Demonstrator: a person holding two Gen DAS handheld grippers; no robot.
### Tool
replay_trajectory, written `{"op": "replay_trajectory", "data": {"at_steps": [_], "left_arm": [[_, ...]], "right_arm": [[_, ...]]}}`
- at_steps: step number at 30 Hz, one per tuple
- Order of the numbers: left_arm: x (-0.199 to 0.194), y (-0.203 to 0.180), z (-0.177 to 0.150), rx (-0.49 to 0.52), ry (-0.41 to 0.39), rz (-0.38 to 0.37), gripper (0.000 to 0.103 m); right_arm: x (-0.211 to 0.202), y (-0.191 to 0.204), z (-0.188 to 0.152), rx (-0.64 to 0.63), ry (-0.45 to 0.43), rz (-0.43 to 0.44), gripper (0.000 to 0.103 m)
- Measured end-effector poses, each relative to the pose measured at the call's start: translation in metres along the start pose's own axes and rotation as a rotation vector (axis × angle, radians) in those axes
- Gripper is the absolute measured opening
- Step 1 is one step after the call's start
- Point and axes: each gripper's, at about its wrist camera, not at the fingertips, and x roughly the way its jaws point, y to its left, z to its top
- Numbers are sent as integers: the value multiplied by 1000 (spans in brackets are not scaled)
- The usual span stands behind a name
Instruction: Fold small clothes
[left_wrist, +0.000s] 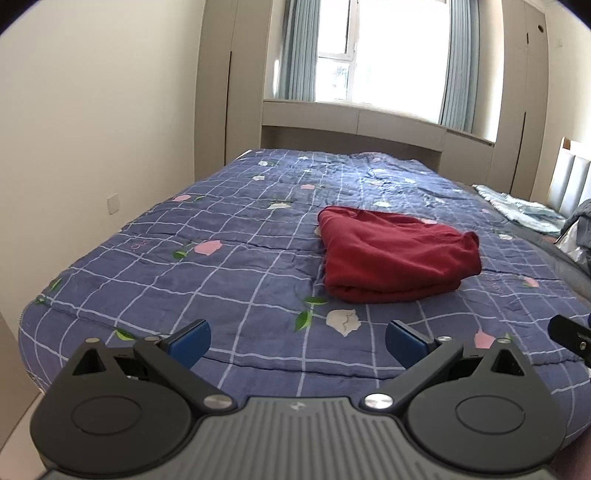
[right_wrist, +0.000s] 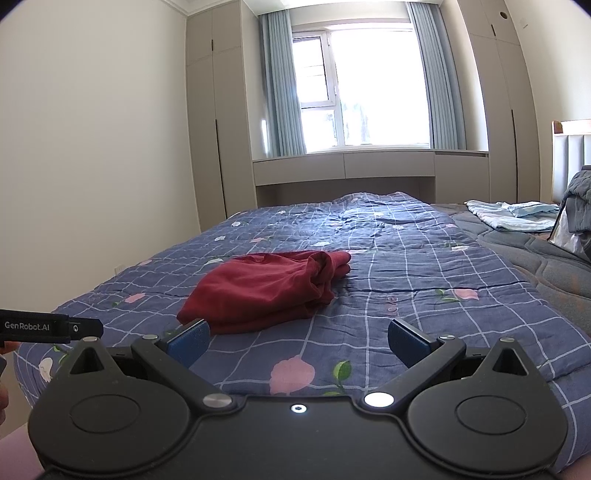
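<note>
A dark red garment (left_wrist: 397, 260) lies folded in a compact stack on the blue checked quilt (left_wrist: 229, 229). It also shows in the right wrist view (right_wrist: 266, 291). My left gripper (left_wrist: 297, 341) is open and empty, held above the near edge of the bed, short of the garment. My right gripper (right_wrist: 297, 341) is open and empty, just short of the garment's near edge. The left gripper's body (right_wrist: 48, 326) shows at the left edge of the right wrist view.
The quilt (right_wrist: 406, 258) covers most of the bed. Light blue folded cloth (right_wrist: 513, 214) and a grey blanket (right_wrist: 546, 266) lie at the right side near the headboard. A wall stands to the left; a window and cabinets stand behind the bed.
</note>
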Motion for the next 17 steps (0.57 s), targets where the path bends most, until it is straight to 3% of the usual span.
{"op": "replay_trajectory", "data": {"at_steps": [17], "left_arm": [[18,0,0,6,42,3,103]], "right_arm": [[15,-4,-6,10,45,-5,102]]}}
